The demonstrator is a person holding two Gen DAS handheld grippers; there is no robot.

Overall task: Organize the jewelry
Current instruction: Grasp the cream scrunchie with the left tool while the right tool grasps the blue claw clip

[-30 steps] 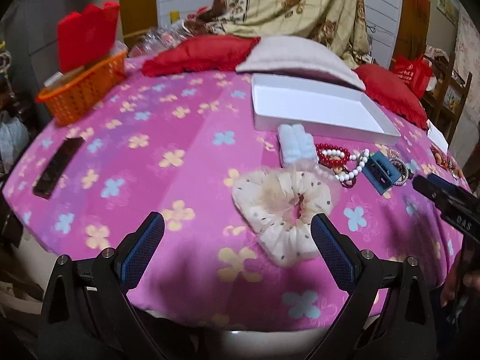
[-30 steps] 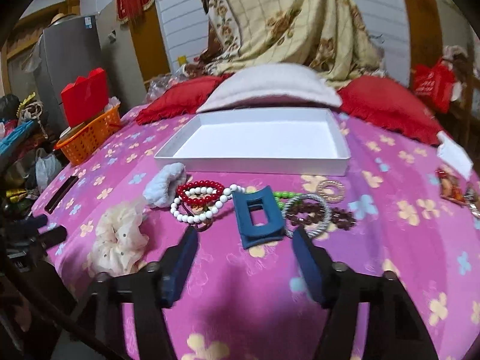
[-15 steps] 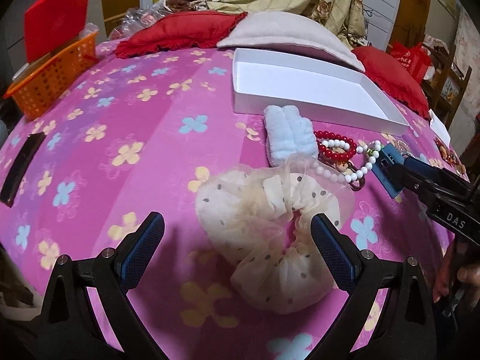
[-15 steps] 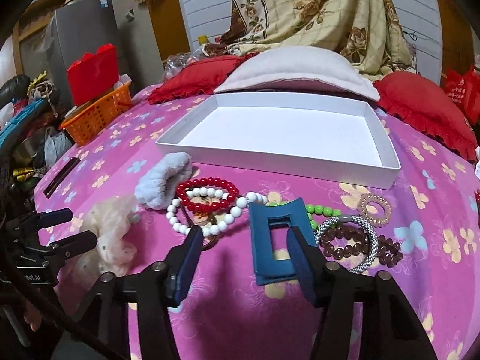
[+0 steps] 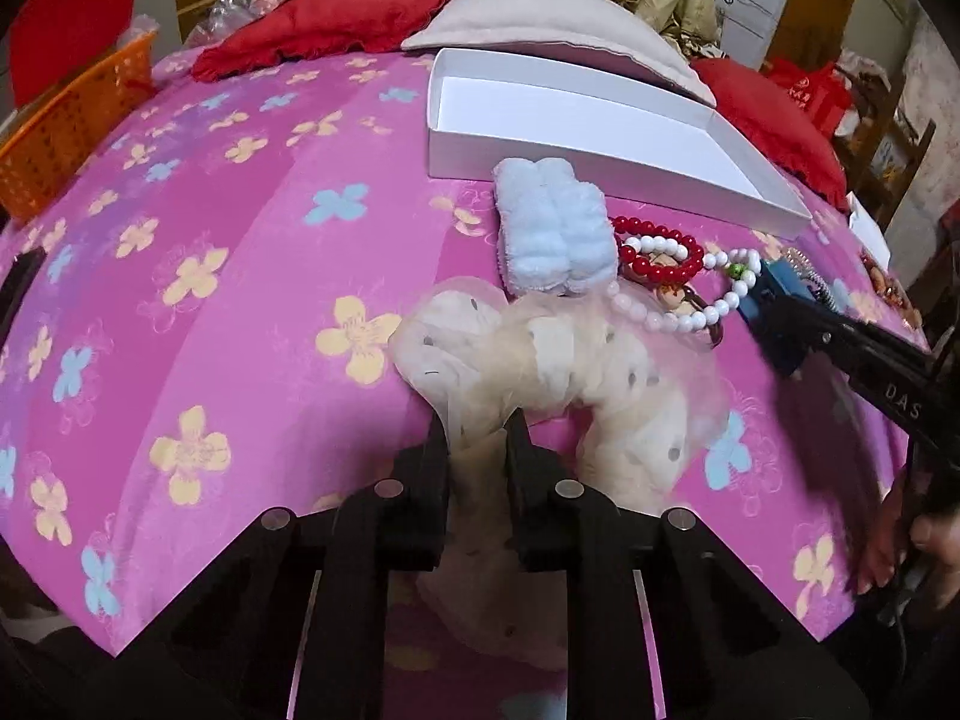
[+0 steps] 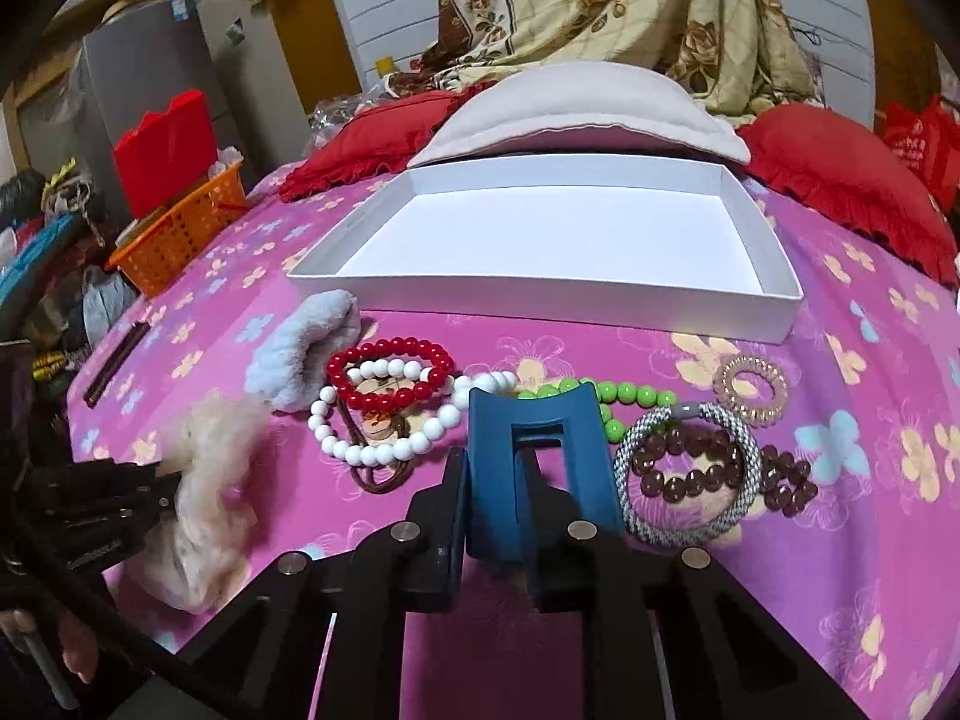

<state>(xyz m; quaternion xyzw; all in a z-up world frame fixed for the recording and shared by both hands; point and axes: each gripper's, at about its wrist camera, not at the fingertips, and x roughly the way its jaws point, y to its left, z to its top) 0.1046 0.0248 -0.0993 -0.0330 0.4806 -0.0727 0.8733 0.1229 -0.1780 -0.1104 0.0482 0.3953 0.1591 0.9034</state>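
Scrunchie (image 5: 540, 360) | left gripper (image 5: 477, 438) closing, clamped on it | hair clip (image 6: 540, 456) | right gripper (image 6: 495, 480) closing, clamped on it

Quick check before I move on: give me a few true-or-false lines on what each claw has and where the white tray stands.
1. The left claw pinches the cream scrunchie. True.
2. The right claw is closing on the red bead bracelet. False: it is closing on the blue hair clip.
3. The white tray already holds jewelry. False: nothing shows inside it.
4. The light blue scrunchie lies between the tray and the cream scrunchie. True.
5. The orange basket sits inside the tray. False: it stands apart, at the bed's left edge.
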